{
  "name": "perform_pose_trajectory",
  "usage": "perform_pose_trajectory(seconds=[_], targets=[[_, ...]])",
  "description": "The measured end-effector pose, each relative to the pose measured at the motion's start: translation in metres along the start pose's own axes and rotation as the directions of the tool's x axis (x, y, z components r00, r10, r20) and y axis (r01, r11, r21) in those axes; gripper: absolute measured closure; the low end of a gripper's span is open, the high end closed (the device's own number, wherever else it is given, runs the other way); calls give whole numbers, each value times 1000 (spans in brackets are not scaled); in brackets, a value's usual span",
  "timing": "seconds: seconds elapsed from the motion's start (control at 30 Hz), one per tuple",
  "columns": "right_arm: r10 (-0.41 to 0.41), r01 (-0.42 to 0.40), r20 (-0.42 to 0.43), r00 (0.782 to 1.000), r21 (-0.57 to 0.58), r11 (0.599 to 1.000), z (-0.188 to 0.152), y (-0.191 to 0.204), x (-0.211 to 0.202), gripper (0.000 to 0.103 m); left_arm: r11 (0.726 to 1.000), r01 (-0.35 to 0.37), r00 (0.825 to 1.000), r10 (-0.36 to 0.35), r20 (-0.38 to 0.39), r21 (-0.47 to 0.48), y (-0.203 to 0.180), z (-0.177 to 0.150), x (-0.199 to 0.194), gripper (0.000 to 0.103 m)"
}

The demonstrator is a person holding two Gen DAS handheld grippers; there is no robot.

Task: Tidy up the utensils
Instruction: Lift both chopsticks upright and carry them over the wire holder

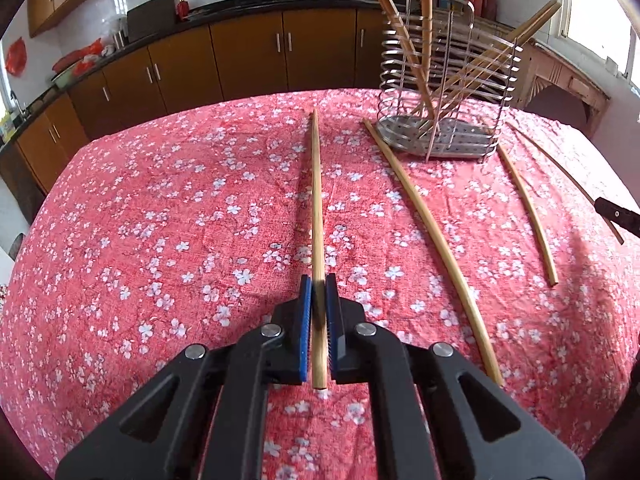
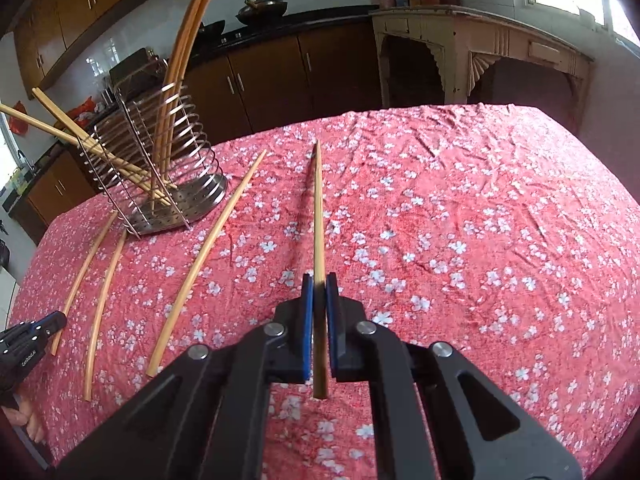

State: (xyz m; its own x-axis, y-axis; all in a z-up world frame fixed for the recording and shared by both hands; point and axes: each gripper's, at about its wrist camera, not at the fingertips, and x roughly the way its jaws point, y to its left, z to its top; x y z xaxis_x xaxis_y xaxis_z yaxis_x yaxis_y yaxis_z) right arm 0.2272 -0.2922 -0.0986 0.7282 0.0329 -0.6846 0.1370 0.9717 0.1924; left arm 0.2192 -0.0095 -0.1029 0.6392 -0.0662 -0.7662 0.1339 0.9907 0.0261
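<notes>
In the left wrist view my left gripper (image 1: 319, 284) is shut on a bamboo chopstick (image 1: 317, 200) that points straight ahead over the cloth. My right gripper (image 2: 319, 282) is likewise shut on a second chopstick (image 2: 319, 216), held just above its shadow. A wire utensil holder (image 1: 400, 130) stands at the back right with several chopsticks leaning inside; in the right wrist view the holder (image 2: 200, 200) is at the left. Two loose chopsticks (image 1: 436, 248) (image 1: 528, 208) lie on the cloth between the grippers. The right gripper's tip (image 1: 616, 216) shows at the right edge.
A red flowered tablecloth (image 1: 160, 220) covers the table, whose far edge curves in front of brown kitchen cabinets (image 1: 248, 56). A pale wooden side table (image 2: 480, 48) stands beyond the far right corner. The left gripper (image 2: 32, 336) shows at the left edge of the right wrist view.
</notes>
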Motion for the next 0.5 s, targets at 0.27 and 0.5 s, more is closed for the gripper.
perform_pose_trajectory(seconds=[0.27, 0.5], targets=[[31, -34, 189, 982, 11, 999, 21, -2, -48, 96, 998, 50, 987, -46, 152, -24, 5, 12, -55, 96], [67, -79, 319, 945, 26, 997, 37, 4, -76, 96, 991, 103, 949, -72, 305, -88, 14, 36, -91, 96]])
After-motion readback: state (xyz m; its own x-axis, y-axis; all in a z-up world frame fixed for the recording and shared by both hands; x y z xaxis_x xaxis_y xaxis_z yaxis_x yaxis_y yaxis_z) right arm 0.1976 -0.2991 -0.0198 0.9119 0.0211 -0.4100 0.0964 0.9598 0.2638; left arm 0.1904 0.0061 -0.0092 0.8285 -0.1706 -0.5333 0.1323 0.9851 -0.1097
